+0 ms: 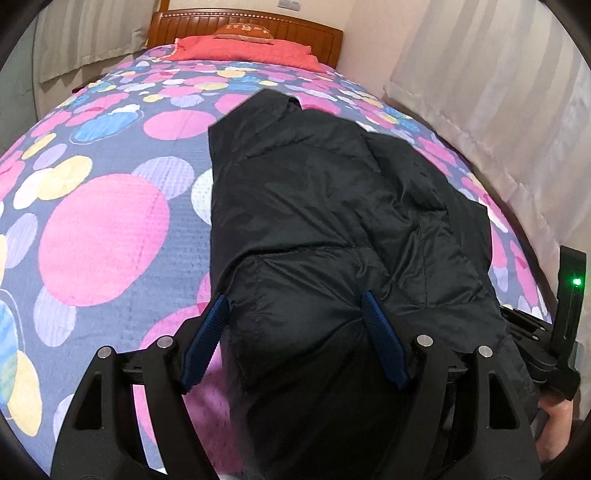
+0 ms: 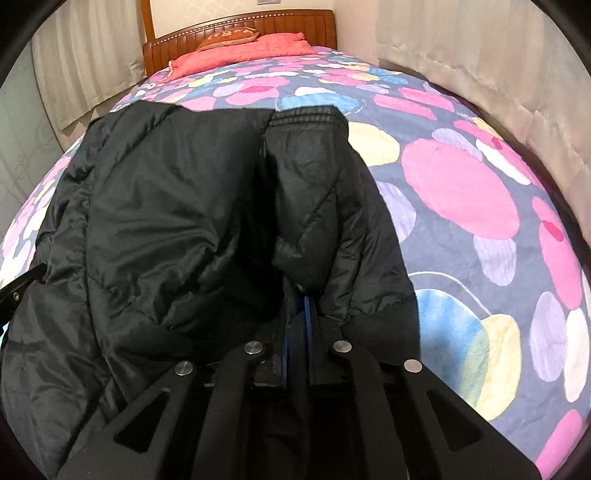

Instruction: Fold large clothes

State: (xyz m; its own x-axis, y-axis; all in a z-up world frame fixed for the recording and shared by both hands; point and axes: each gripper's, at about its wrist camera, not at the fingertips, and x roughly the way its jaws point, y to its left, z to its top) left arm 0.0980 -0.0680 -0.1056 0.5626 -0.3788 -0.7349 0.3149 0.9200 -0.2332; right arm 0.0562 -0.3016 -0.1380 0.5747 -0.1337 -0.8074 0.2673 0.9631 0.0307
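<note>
One black padded jacket (image 1: 332,206) lies on the bed (image 1: 103,236), filling the middle of both views. The left-wrist view alone shows the left tongs (image 1: 297,314) spread wide, their two blue pads (image 1: 207,339) straddling a puffed fold of the jacket's near edge at 6 o'clock, plus part of the other tool at 4 o'clock. The right-wrist view alone shows the right tongs (image 2: 308,306) pressed together, pinching jacket fabric, and a ribbed cuff (image 2: 308,116) at 12 o'clock. One red pillow (image 2: 240,55) lies by one wooden headboard (image 2: 295,26).
</note>
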